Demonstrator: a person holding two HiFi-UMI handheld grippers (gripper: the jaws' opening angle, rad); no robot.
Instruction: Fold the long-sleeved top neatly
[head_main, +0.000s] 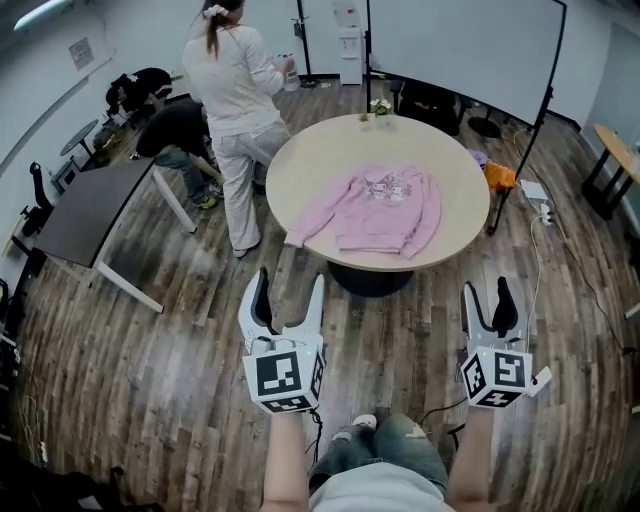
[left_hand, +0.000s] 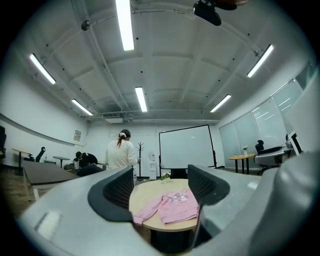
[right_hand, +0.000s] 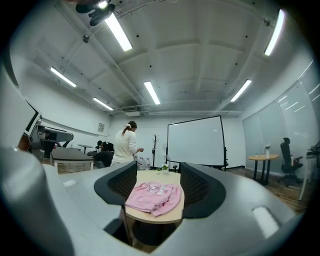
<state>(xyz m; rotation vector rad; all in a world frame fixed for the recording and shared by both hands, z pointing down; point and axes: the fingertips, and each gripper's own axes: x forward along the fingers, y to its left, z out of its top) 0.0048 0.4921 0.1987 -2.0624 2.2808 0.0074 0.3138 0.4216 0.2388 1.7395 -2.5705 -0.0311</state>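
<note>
Released and empty, the left hand-held gripper and right hand-held gripper hang over open floor, short of the counter. The pink top lies flat, one sleeve at the near rim.

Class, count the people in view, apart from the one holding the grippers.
2. A standing person left of the round table; a crouching person beyond, by the dark table. Others may be hidden.

The long-sleeved top is pink with a pale printed chest motif; the tabletop is beige; the floor shows mottled brown planks.
</note>
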